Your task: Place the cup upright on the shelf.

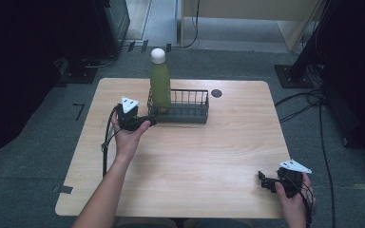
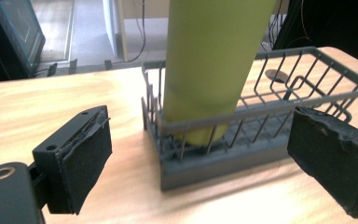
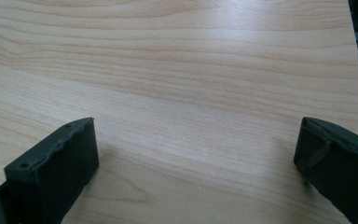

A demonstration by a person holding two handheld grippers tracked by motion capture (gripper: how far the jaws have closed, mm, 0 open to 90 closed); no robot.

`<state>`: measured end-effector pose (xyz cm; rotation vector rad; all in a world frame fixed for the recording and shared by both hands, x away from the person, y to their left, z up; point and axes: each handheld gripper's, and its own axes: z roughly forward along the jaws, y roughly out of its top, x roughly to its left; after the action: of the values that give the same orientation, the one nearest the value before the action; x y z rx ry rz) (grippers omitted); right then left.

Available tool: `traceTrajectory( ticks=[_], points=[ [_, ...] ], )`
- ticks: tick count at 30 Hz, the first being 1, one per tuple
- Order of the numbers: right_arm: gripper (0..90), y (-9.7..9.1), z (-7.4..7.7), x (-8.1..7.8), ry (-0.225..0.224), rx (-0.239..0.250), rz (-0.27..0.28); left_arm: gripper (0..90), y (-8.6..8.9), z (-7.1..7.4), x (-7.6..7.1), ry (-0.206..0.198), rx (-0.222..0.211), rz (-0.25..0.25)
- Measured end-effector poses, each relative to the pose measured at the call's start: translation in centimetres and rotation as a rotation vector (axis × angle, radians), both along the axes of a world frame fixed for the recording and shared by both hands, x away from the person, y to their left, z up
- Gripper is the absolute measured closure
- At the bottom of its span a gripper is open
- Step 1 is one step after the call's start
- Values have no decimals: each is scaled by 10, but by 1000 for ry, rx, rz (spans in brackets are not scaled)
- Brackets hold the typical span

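Step in hand: the left gripper (image 1: 148,118) sits just beside the wire basket (image 1: 190,114), jaws spread wide with nothing between them; I judge it is either letting go of or reaching for the green bottle (image 1: 160,85).
Doing it well: keep the pads level and clear of the thin basket wires.
Bottle: upright in the basket's left end; smooth, matt, cylindrical, with a white rounded cap (image 1: 158,55).
Basket: dark grey, thin-wired, rectangular.
Right gripper (image 1: 262,180): jaws wide, empty, near the table's (image 1: 209,152) right front corner.
Table: pale wood grain.
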<state>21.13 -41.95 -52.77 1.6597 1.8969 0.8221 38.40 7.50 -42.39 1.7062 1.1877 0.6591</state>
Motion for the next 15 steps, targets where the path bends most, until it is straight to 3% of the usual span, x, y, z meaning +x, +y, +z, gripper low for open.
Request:
traceTrajectory(
  ticks=[8, 15],
  points=[
    [0, 0, 0, 0, 0, -1, 0, 59, 18, -10, -21, 4, 1, 19],
    [0, 0, 0, 0, 0, 0, 0, 48, 32, -25, -39, 34, 19, 28]
  ],
)
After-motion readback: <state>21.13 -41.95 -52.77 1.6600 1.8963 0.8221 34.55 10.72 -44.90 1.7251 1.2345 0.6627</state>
